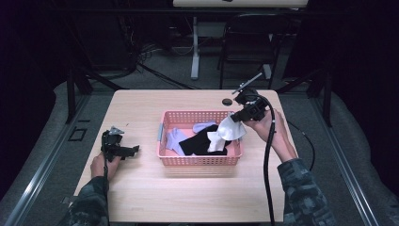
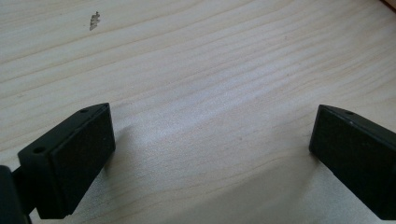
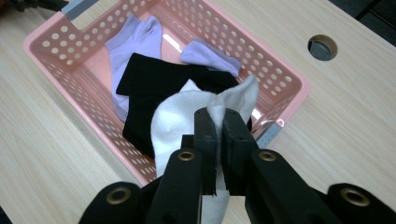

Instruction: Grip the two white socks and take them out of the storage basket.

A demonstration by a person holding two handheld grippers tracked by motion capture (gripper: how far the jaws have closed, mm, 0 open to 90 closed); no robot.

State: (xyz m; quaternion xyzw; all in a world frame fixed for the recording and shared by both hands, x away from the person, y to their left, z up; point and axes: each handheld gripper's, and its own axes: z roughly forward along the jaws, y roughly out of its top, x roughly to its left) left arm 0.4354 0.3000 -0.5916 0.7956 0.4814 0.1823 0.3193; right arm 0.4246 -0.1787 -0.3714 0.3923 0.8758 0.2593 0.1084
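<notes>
- The right gripper (image 1: pixel 239 116) is clenched on a white sock (image 1: pixel 229 130), its 2 jaws pinching a fold of the fabric; the right gripper view shows the same sock (image 3: pixel 180 119) squeezed between them.
- The white sock hangs above the right end of the pink basket (image 1: pixel 200 161), lifted off the pile.
- Inside the basket lie a black sock (image 1: pixel 200 142) and 2 lilac socks (image 1: pixel 175 139), the black one overlapping both lilac pieces.
- The left gripper (image 1: pixel 127 151) rests on the wooden table (image 1: pixel 141 197), well left of the basket, jaws released and spread wide over bare wood with nothing between them.
- A round hole (image 1: pixel 227 101) sits in the tabletop just behind the basket.
</notes>
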